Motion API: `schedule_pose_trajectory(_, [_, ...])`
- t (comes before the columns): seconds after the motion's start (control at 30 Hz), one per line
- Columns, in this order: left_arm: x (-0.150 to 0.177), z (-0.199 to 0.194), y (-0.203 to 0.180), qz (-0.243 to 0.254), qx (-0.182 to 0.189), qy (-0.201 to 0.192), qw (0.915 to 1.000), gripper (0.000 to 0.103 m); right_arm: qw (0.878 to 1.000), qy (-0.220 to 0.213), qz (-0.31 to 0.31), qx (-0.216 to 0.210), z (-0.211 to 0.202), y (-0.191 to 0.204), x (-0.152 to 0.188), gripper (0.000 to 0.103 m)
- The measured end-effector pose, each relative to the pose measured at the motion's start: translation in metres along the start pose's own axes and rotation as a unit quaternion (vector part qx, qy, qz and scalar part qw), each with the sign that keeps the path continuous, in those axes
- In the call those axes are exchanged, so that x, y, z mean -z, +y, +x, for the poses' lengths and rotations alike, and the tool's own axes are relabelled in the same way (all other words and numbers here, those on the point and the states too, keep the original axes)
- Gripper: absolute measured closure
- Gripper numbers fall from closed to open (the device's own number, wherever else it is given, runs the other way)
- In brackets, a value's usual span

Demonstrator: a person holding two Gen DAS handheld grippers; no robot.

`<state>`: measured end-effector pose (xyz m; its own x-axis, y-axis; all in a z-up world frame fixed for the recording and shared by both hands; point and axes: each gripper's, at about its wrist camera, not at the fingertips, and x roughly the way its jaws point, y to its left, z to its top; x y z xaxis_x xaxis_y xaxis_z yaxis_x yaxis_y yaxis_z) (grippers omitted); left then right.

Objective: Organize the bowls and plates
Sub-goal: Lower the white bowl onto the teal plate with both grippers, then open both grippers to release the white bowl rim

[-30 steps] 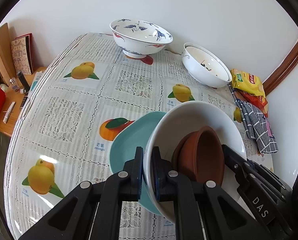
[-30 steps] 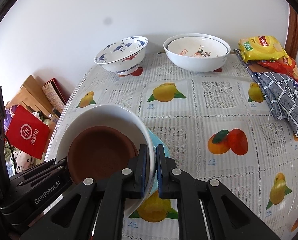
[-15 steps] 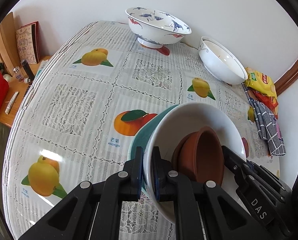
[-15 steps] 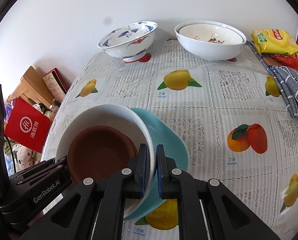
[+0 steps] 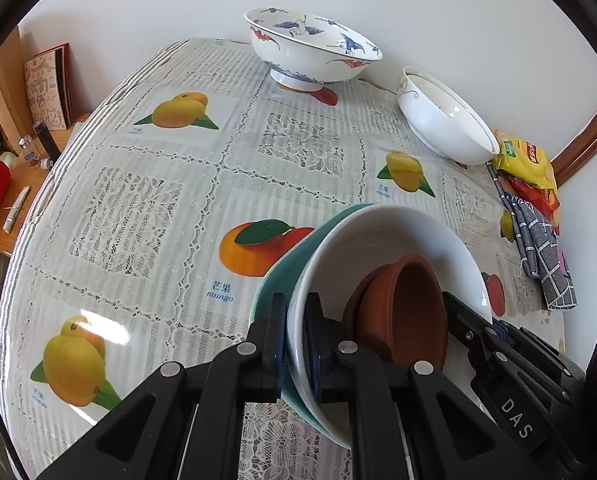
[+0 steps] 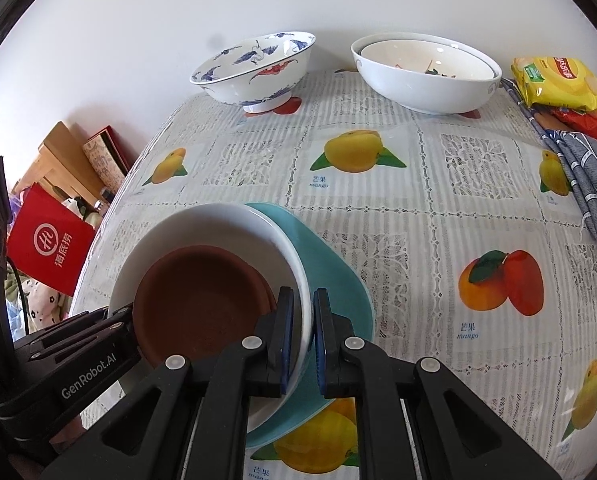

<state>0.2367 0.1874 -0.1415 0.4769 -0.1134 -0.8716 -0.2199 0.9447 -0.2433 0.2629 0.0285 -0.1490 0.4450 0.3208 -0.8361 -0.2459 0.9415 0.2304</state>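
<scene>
Left wrist: left gripper (image 5: 295, 344) and right gripper (image 6: 303, 336) pinch the white bowl's (image 5: 382, 236) rim.

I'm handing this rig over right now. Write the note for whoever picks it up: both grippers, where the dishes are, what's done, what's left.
Left hand-held gripper: shut on the white bowl, clamping its rim.
Right hand-held gripper: shut on the opposite rim of the same bowl.
Stack: brown dishes nested inside the white bowl, teal plate directly under it; whether it rests on the table cannot be told.
Far end of the table: blue-patterned bowl standing alone; two white bowls already nested.
Done: two stacks formed.
Left, probably: set this stack down, then place the blue-patterned bowl.
</scene>
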Motion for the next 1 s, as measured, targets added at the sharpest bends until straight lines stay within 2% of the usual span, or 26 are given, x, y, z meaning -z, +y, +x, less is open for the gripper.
schedule_pose_trajectory(0.1, [0.000,0.000,0.000,0.002,0.000,-0.002,1.0000,0.092,1.000,0.004,0.005,-0.007,0.001,-0.003,-0.001,0.093])
schedule_pose_trajectory(0.27, [0.002,-0.001,-0.002,0.011,-0.009,0.001,0.9999,0.090,1.000,0.005,0.009,-0.004,0.000,-0.008,0.000,0.082])
schedule_pose_trajectory(0.43, [0.002,-0.006,-0.004,0.018,-0.019,0.001,0.9997,0.086,1.000,0.007,0.008,0.002,-0.001,-0.010,0.001,0.076])
schedule_pose_trajectory(0.83, [0.008,-0.018,-0.008,0.023,-0.017,-0.002,0.9996,0.080,1.000,-0.005,-0.004,0.002,-0.019,-0.011,0.004,0.073])
schedule_pose_trajectory(0.93, [0.009,-0.023,-0.009,0.024,-0.015,-0.003,0.9996,0.076,1.000,-0.002,-0.010,0.000,-0.024,-0.011,0.006,0.072])
schedule_pose_trajectory(1.0, [0.011,-0.027,-0.010,0.025,-0.037,-0.005,0.9990,0.064,1.000,-0.003,-0.013,0.002,-0.028,-0.011,0.007,0.072])
